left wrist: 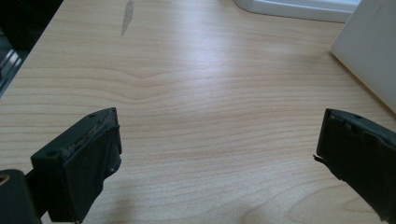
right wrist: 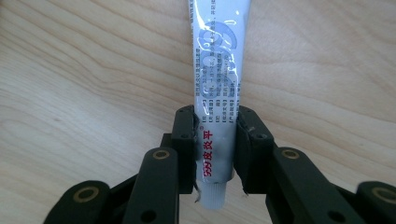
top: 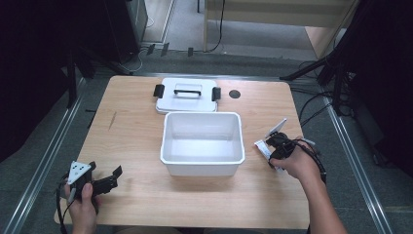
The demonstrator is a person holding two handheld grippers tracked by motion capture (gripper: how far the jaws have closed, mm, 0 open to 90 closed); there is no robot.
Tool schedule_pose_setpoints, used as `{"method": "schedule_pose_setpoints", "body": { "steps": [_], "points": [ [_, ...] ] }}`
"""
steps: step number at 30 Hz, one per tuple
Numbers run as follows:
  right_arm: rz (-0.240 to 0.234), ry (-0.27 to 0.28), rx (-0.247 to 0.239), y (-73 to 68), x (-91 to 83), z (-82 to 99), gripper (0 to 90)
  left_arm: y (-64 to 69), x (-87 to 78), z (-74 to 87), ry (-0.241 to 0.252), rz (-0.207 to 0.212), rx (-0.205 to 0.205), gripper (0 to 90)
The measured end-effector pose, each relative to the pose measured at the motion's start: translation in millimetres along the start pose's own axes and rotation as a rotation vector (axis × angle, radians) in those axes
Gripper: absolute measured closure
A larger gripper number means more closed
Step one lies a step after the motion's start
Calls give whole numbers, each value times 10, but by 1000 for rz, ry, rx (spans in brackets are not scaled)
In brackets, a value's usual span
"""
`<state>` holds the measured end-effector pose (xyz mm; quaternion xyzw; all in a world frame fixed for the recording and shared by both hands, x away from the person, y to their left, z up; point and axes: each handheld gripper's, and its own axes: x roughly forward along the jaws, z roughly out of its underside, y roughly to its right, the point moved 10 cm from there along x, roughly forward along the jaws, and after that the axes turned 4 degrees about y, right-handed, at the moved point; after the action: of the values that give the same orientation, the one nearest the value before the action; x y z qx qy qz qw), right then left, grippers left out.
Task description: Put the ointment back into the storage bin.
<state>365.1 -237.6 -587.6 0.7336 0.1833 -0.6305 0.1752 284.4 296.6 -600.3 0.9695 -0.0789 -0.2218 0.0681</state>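
Currently gripping white printed ointment tube (right wrist: pixel 215 93) in right gripper (right wrist: pixel 215 140) near bench's right edge, beside open white plastic box (top: pixel 202 165). Idling left gripper (top: pixel 104 181), jaws wide, front-left corner. Judging: pickup done, boxing and lidding with white handled lid (top: pixel 186 100) left.
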Motion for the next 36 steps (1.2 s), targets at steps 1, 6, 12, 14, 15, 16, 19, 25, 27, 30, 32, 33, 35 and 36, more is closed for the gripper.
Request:
{"method": "schedule_pose_setpoints", "body": {
  "steps": [1, 6, 12, 14, 15, 16, 19, 25, 27, 30, 32, 33, 35, 36],
  "points": [
    [0, 9, -6, 3, -44, -17, 728, -1, 0, 1, -1, -2, 1, 6],
    [-18, 52, -8, -41, -311, -124, 729, 3, 2, -2, 2, -3, 0, 6],
    [-28, 64, -18, -111, -574, -229, 728, 1, 2, -2, 2, -2, 2, 6],
    [-31, 70, -16, -132, -662, -270, 728, 0, 1, -2, 1, -2, 1, 6],
    [-34, 71, -12, -151, -715, -292, 728, 0, 2, -2, 2, -2, 1, 6],
    [-34, 71, -12, -151, -715, -292, 728, 0, 2, -2, 2, -2, 1, 6],
    [-39, 84, -28, -200, -872, -368, 728, 1, 2, -2, 1, -2, 1, 6],
    [-44, 110, -34, -290, -1107, -487, 728, 0, 3, -2, 1, -3, 0, 6],
    [-50, 115, -35, -333, -1170, -519, 728, -1, 4, -3, 2, -2, 2, 6],
    [-59, 129, -49, -390, -1247, -570, 728, -1, 6, -5, 4, -3, -1, 6],
    [-67, 133, -48, -433, -1291, -597, 728, -1, 7, -5, 4, -3, -2, 6],
    [-73, 134, -51, -461, -1315, -613, 728, 0, 7, -5, 4, -3, -2, 6],
    [-79, 139, -62, -497, -1341, -638, 728, -1, 7, -4, 2, -3, -2, 6],
    [-80, 139, -66, -516, -1356, -651, 728, 0, 7, -4, 3, -2, -2, 6]
  ]
}}
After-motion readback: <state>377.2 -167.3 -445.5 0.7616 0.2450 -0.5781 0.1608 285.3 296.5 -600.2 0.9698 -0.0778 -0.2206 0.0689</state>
